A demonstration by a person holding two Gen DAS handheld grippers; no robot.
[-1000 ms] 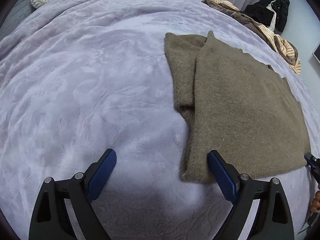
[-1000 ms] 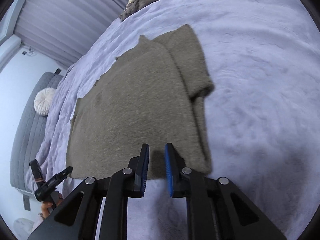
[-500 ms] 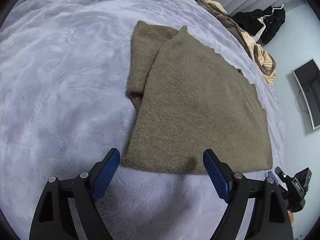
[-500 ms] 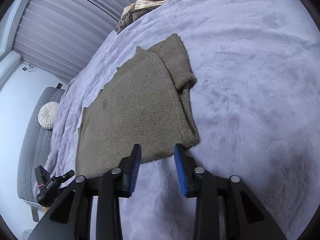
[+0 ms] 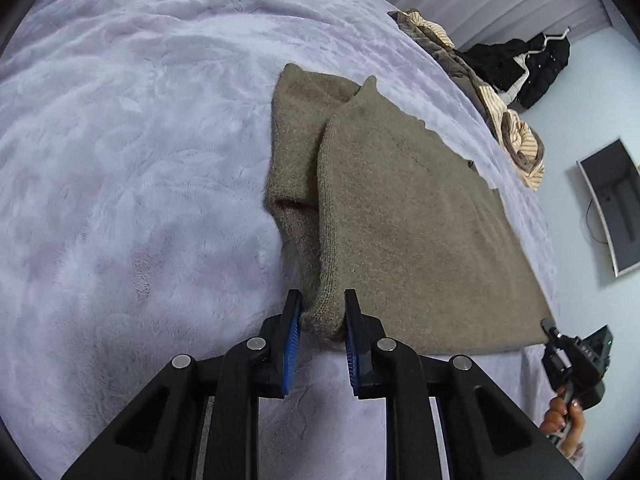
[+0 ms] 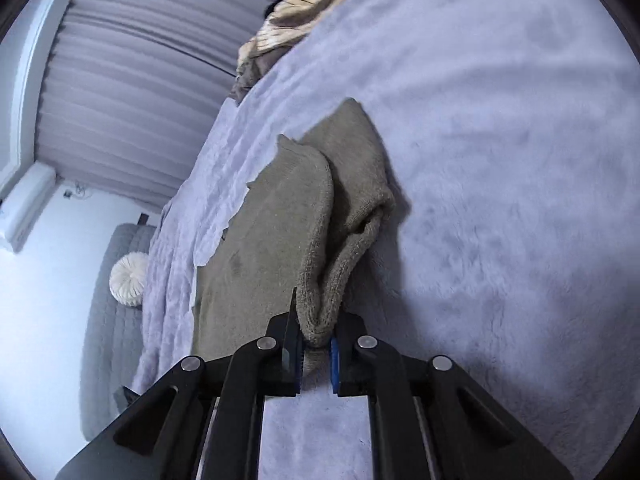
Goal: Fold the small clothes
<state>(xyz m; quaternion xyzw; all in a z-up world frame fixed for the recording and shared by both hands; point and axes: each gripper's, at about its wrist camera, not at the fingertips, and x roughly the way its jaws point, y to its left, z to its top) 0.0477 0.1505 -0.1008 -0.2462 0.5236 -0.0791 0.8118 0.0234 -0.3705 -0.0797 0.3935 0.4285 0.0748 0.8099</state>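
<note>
An olive-brown knitted sweater (image 5: pixel 408 216) lies folded on the lilac bed blanket (image 5: pixel 132 168), one sleeve tucked under its left side. My left gripper (image 5: pixel 322 316) is shut on the sweater's near left corner. In the right wrist view the sweater (image 6: pixel 276 240) stretches away from me, and my right gripper (image 6: pixel 316 334) is shut on its near right corner, which bunches between the blue pads. The right gripper's body and the hand holding it also show in the left wrist view (image 5: pixel 576 364) at the sweater's far right corner.
A heap of striped and brown clothes (image 5: pixel 492 96) lies at the bed's far edge, with a black jacket (image 5: pixel 528 64) beyond. A round white cushion (image 6: pixel 130 278) sits by the grey headboard. A monitor (image 5: pixel 612 204) hangs on the wall.
Both grippers have moved in to the sweater's near edge and closed on its two near corners. They were open and short of the hem half a second ago.
</note>
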